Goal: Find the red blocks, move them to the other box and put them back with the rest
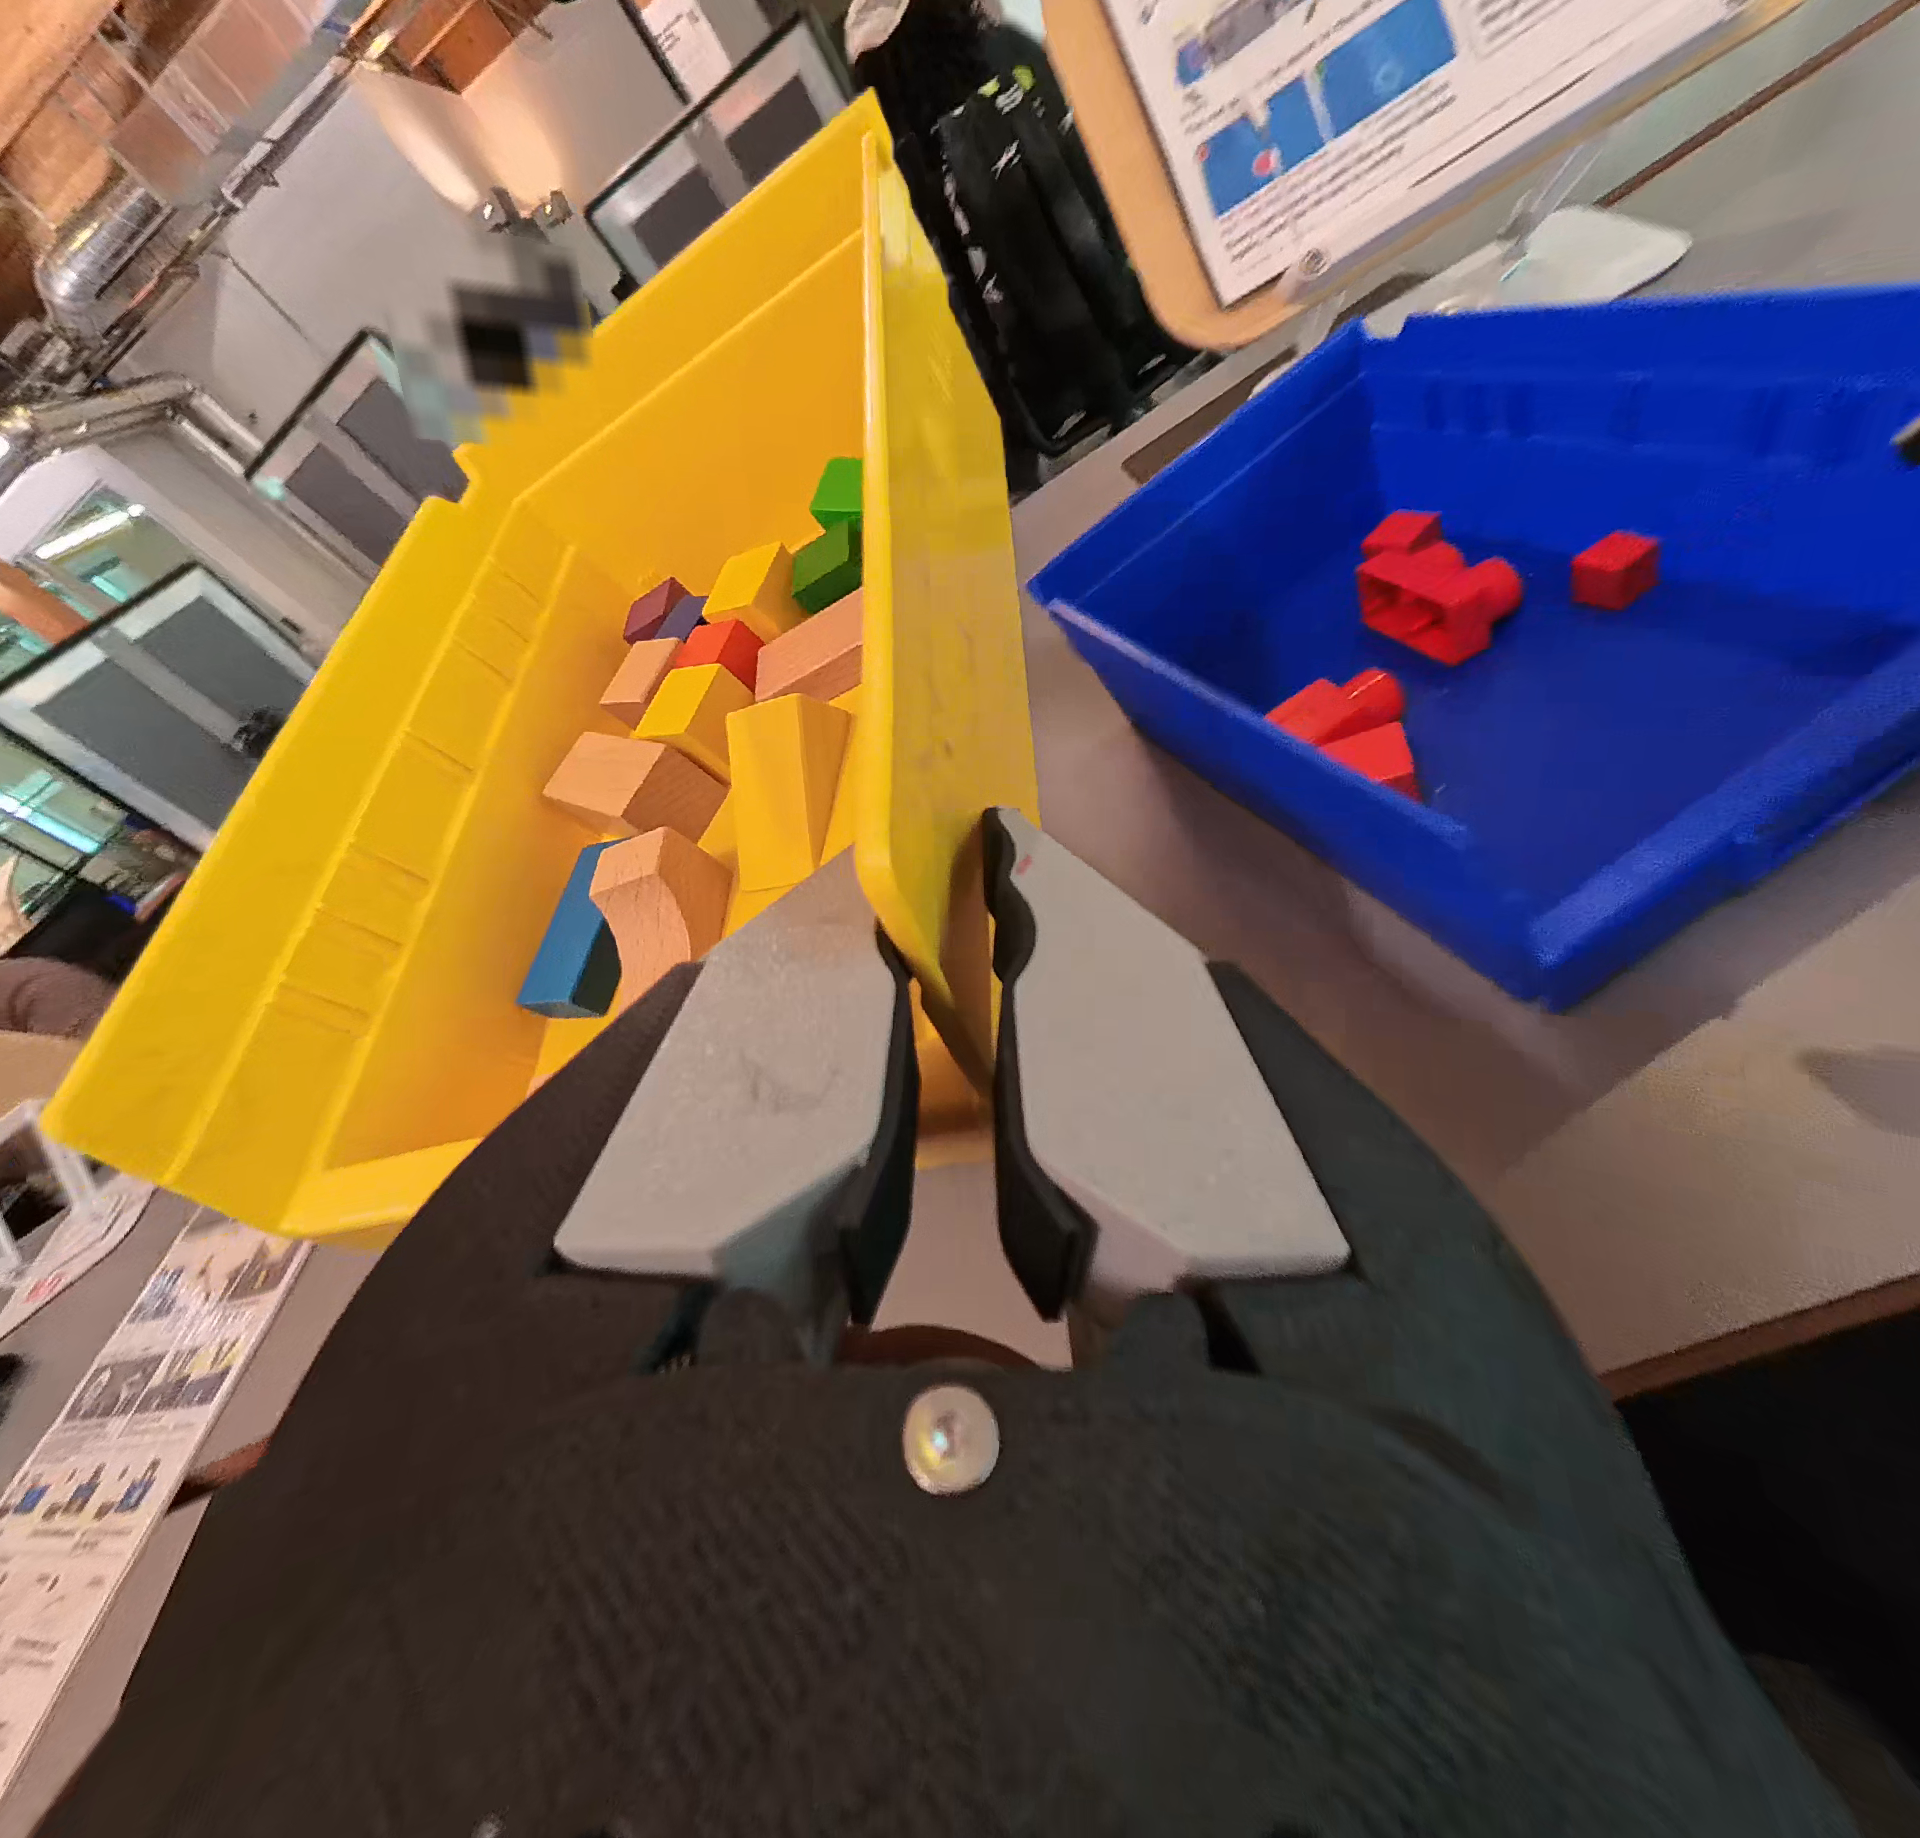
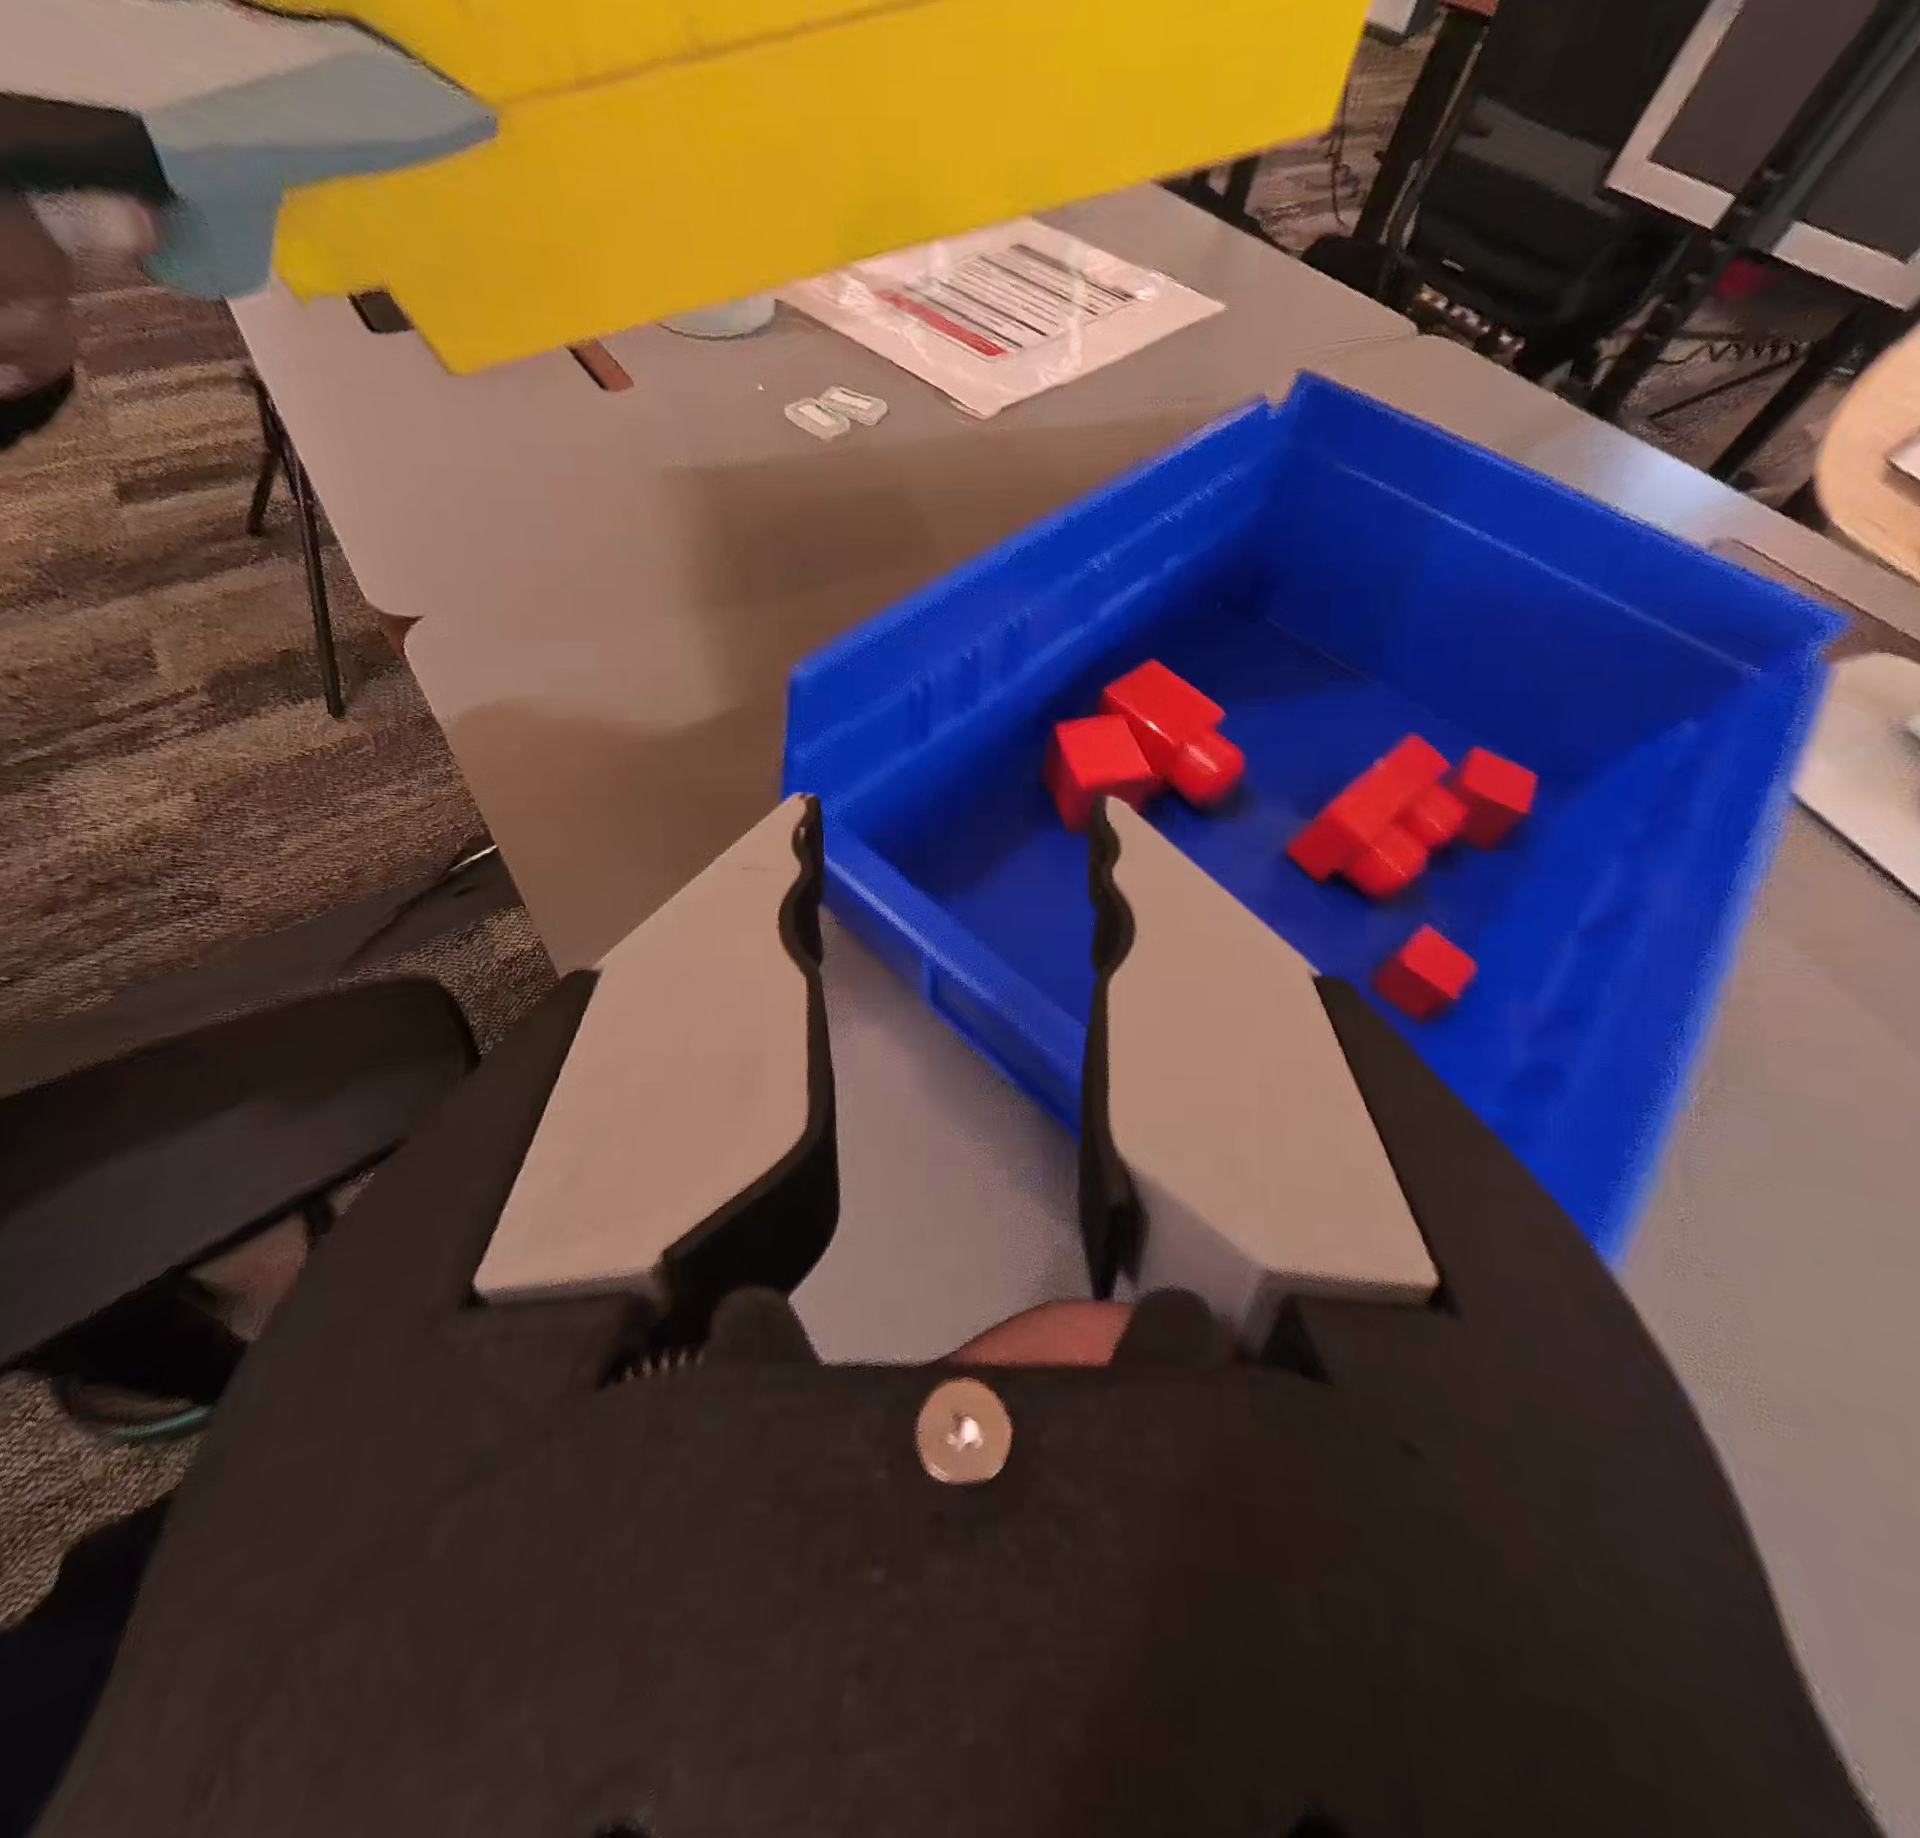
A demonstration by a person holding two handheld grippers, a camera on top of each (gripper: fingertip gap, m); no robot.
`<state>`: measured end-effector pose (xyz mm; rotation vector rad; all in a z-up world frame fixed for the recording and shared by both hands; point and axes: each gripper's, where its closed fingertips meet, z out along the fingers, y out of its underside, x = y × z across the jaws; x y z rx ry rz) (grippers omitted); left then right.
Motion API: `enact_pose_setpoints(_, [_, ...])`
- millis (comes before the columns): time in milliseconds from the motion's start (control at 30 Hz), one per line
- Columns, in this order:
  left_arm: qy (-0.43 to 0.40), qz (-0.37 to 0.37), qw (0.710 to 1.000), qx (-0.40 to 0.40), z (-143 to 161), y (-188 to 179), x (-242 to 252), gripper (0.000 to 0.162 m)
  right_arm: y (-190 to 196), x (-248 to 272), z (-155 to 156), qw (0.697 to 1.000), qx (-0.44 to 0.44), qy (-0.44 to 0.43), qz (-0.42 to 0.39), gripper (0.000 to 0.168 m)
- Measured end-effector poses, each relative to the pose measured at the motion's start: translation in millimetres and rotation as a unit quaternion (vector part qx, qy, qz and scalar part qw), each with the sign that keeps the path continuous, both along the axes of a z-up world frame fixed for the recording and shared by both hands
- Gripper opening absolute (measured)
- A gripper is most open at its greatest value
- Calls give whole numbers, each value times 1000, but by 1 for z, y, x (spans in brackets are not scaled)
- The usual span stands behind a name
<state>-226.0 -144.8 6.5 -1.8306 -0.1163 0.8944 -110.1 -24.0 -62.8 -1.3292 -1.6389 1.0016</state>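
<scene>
**Above the bench, a lifted yellow bin and a waiting blue one**

Through the left wrist view, we see our left claw (image 1: 940, 889) clamped onto the side wall of the yellow bin (image 1: 416, 853), one finger inside and one outside. The bin hangs tilted, its mixed wooden blocks (image 1: 717, 739) slid into a heap against the gripped wall; one red block (image 1: 724, 648) still sits among them. Beside it on the bench (image 1: 1558, 1165) rests the blue bin (image 1: 1558, 905), holding the sorted red blocks (image 1: 1439, 593).

From the right wrist view, our right claw (image 2: 951, 817) is parted and holds nothing, hovering over the near corner of the blue bin (image 2: 935, 978). The red blocks (image 2: 1371, 832) lie in loose clusters on its floor. The yellow bin (image 2: 831, 126) is raised well above the bench, the left claw (image 2: 312, 147) at its edge.

We judge the return step is in hand. To do it well, we should keep the pinch on the wall firm, bring the yellow bin level so nothing spills, and take the red blocks one at a time.
</scene>
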Motion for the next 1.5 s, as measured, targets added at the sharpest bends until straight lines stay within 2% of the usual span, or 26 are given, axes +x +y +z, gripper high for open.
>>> enact_pose_setpoints(133, [13, -59, 998, 2, 21, 31, 39, 4, 54, 59, 7, 999, 7, 19, -40, 40])
enact_pose_setpoints(300, [2, -149, 989, -14, 41, 90, 97, 4, 128, 134, 7, 993, 19, 9, -120, 41])
enact_pose_setpoints(533, [-43, -300, 950, -72, 34, 191, 199, 5, 194, 229, 19, 976, 26, 36, -213, 43])
enact_pose_setpoints(667, [-67, -356, 927, -93, 10, 249, 256, 6, 227, 268, 21, 965, 8, 47, -256, 43])
enact_pose_setpoints(767, [-115, -378, 913, -98, -16, 285, 287, 7, 246, 286, 17, 960, -10, 50, -277, 42])
enact_pose_setpoints(933, [-185, -384, 894, -136, -88, 326, 322, 9, 277, 298, -10, 949, -32, 25, -313, 43])
enact_pose_setpoints(967, [-184, -390, 892, -133, -100, 332, 330, 9, 280, 298, -16, 948, -41, 21, -316, 44])
enact_pose_setpoints(1033, [-140, -378, 907, -125, -113, 345, 334, 9, 281, 295, -23, 947, -56, 16, -314, 45])
enact_pose_setpoints(1067, [-154, -388, 899, -127, -119, 346, 344, 5, 280, 292, -24, 948, -60, 16, -313, 45])
enact_pose_setpoints(1133, [-184, -405, 888, -116, -116, 340, 359, 27, 273, 286, -22, 950, -55, 16, -307, 48])
enact_pose_setpoints(1167, [-183, -404, 890, -104, -108, 334, 358, 33, 268, 283, -18, 951, -47, 19, -304, 51])
enact_pose_setpoints(1300, [-183, -415, 887, -85, -81, 282, 340, 40, 226, 262, 9, 968, -6, 43, -248, 52])
enact_pose_setpoints(1400, [-185, -393, 896, -88, -83, 244, 301, 39, 184, 231, 5, 984, 15, 14, -178, 54])
enact_pose_setpoints(1500, [-156, -307, 929, -135, -113, 220, 231, 40, 172, 202, -24, 981, 74, -61, -166, 58])
